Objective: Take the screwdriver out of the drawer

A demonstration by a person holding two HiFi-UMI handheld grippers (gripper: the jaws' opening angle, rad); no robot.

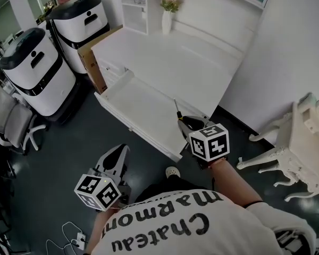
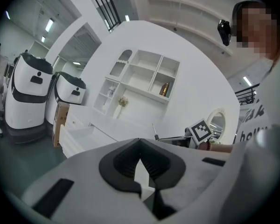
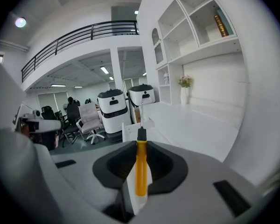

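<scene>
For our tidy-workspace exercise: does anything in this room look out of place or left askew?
Only the drawer of the white desk: it hangs pulled far out over the floor, seemingly empty. The yellow-handled screwdriver is clamped in the right tool, near the drawer's front corner. Nothing looks spilled or damaged.

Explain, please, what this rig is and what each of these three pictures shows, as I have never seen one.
No robot here: a person holds a two-jaw gripper in each hand. The head view looks down from the person's head; the other two cameras ride on the grippers, looking along their jaws. The right gripper grips a yellow-handled screwdriver in its jaws, by the open white drawer of a desk. The left gripper has its jaws together, holding nothing. A vase of flowers stands on the desk.
</scene>
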